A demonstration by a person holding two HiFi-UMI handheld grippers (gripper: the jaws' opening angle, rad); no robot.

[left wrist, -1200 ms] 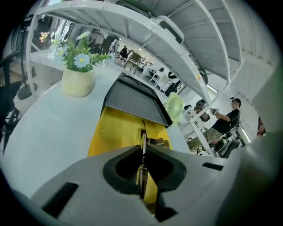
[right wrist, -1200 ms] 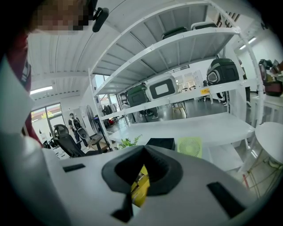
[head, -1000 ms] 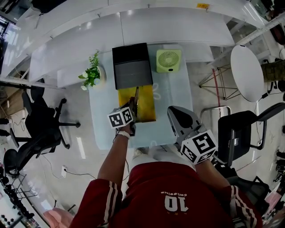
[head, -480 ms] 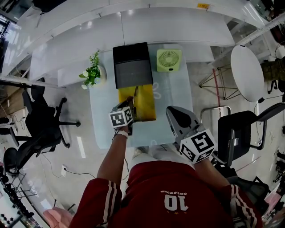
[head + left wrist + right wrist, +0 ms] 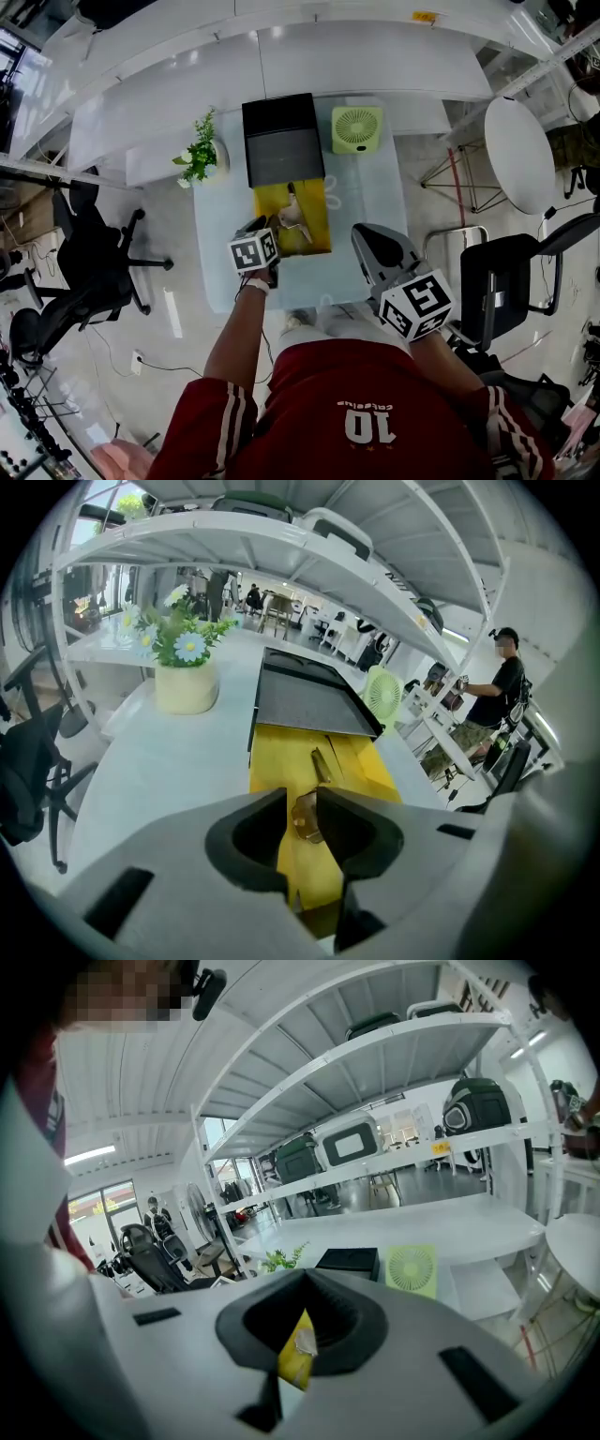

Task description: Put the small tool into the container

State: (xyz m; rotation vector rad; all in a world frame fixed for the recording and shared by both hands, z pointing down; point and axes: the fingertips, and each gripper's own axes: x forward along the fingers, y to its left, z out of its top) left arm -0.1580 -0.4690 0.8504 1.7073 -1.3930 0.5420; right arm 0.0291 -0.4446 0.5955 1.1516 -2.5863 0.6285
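The small metal tool (image 5: 292,214) lies inside the yellow container (image 5: 314,242) on the pale table (image 5: 217,239). In the left gripper view the tool (image 5: 309,810) rests on the yellow container floor (image 5: 347,757), just beyond the jaw tips. My left gripper (image 5: 264,228) hovers at the container's near left corner; its jaws are opening, and nothing is pressed between them (image 5: 302,829). My right gripper (image 5: 364,234) is held above the table's near right part, to the right of the container, jaws together and empty (image 5: 281,1372). A strip of the yellow container (image 5: 296,1358) shows through its jaw hollow.
A black box (image 5: 278,139) stands right behind the container, a green fan (image 5: 356,128) to its right and a potted plant (image 5: 199,155) to its left. Office chairs (image 5: 94,262) flank the table; a round white table (image 5: 520,155) is at right. A person (image 5: 497,682) stands far off.
The left gripper let go of the tool, which now lies in the yellow container. That gripper has drawn back slightly toward the near left corner. The right gripper has barely moved.
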